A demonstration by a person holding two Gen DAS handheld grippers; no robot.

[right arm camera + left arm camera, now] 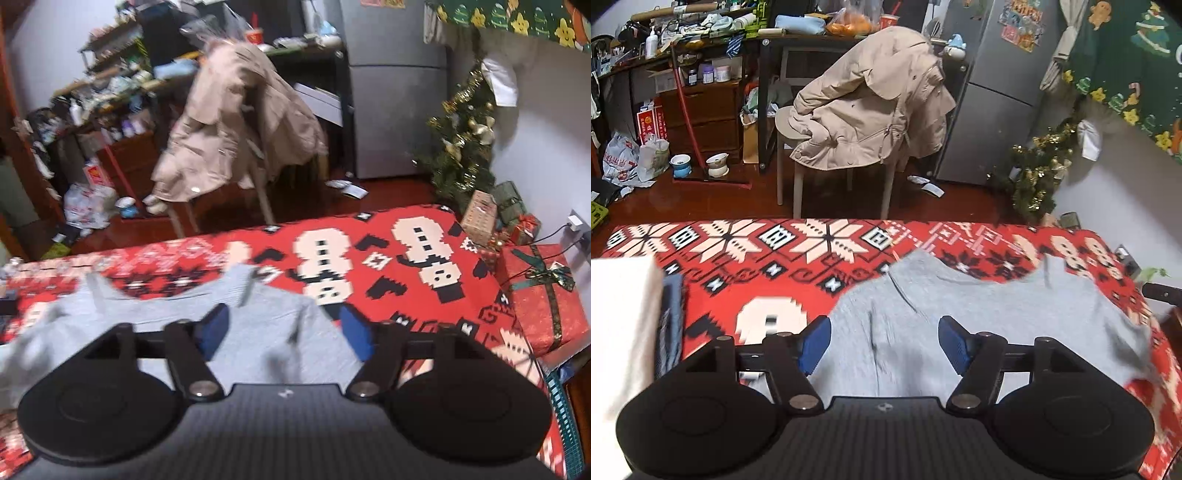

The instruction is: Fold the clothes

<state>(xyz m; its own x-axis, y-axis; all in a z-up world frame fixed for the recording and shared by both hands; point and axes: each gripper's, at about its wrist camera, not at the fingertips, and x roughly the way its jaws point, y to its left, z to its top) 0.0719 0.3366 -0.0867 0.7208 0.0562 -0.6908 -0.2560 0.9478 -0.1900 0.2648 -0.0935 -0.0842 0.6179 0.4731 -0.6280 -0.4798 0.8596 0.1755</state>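
Observation:
A light grey garment [979, 314] lies spread and rumpled on the red patterned table cover [746, 258]. It also shows in the right wrist view [177, 317]. My left gripper [884, 343] is open, its blue pads [812, 345] apart above the garment's near part, holding nothing. My right gripper [282, 332] is open above the garment's right part, with blue pads [356, 332] apart and empty. A folded stack of white and blue clothes [635, 325] sits at the left edge of the cover.
Beyond the table's far edge stands a chair with a beige coat [871, 110]. A grey fridge [997, 92] and a small Christmas tree [461, 136] stand behind. Wrapped gift boxes [543, 295] sit at the table's right end. Cluttered shelves [683, 55] line the back left.

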